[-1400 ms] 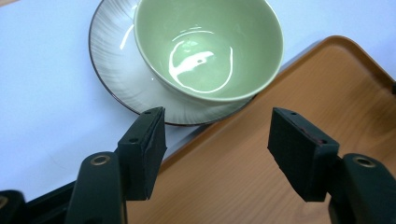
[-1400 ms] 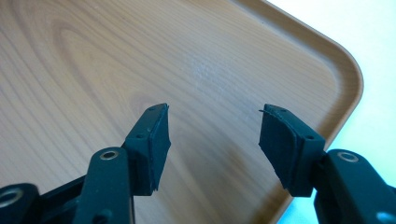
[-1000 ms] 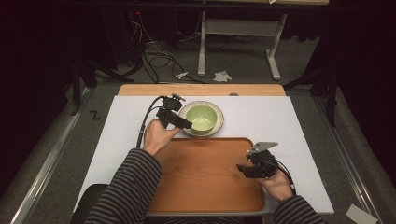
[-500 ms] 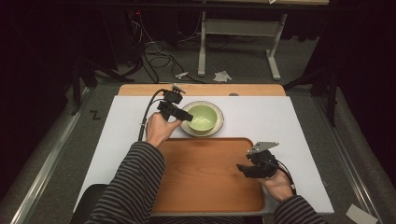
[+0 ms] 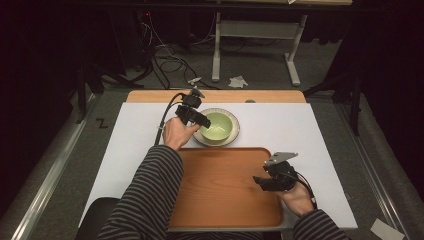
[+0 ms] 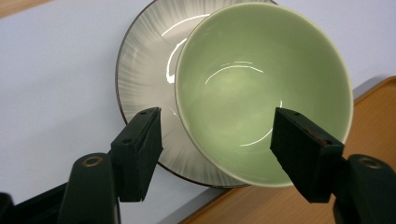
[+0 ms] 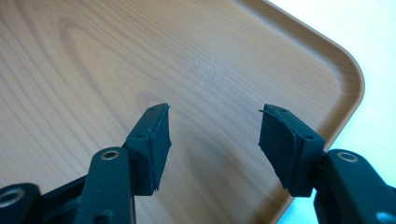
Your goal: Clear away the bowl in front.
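Observation:
A pale green bowl [image 5: 218, 126] rests on a white ribbed plate [image 5: 231, 139] with a dark rim, behind the wooden tray [image 5: 220, 190]. My left gripper [image 5: 199, 121] hovers at the bowl's left rim, open. In the left gripper view its jaws stand wide apart above the bowl [image 6: 261, 88] and the plate [image 6: 144, 79], gripping nothing. My right gripper [image 5: 259, 182] is over the tray's right part, open and empty; the right gripper view looks down on the tray [image 7: 93, 60] near its rounded corner.
A white mat [image 5: 125, 145] covers the table, with a wooden strip [image 5: 150, 96] at the far edge. Beyond the table are cables [image 5: 165, 60], a white frame leg [image 5: 216, 50] and crumpled paper [image 5: 238, 81] on the grey floor.
My left gripper has edged slightly right and closer over the bowl's rim. The right gripper has stayed in place over the tray.

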{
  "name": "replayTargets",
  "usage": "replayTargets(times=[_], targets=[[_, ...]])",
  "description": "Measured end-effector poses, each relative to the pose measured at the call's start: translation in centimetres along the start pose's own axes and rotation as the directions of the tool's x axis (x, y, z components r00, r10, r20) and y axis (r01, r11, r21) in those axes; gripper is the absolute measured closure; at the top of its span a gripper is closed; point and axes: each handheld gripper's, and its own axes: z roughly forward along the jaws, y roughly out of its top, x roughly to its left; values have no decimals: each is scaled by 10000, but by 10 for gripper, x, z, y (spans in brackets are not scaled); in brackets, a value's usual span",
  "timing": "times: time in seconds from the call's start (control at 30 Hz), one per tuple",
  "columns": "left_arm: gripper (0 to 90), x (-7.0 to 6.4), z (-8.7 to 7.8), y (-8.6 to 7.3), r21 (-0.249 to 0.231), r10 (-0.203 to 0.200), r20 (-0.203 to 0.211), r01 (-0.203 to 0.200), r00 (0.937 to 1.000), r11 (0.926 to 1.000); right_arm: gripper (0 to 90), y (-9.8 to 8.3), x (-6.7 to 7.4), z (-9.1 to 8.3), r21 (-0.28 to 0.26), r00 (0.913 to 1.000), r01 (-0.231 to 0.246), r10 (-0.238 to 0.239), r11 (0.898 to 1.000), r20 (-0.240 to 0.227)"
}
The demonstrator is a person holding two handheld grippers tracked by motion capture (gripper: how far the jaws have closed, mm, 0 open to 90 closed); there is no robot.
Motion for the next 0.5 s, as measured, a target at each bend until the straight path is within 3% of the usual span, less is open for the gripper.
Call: replayTargets(times=[0.23,0.5], targets=[[380,0,14,6,424,-271,-230,281,9994,9987,447,0,-2,-2,-56,10000,15,-15,10000,6],[528,5,26,9,432,-676,-371,692,9970,9967,446,0,-3,-4,-118,9999,-133,133,9998,28]])
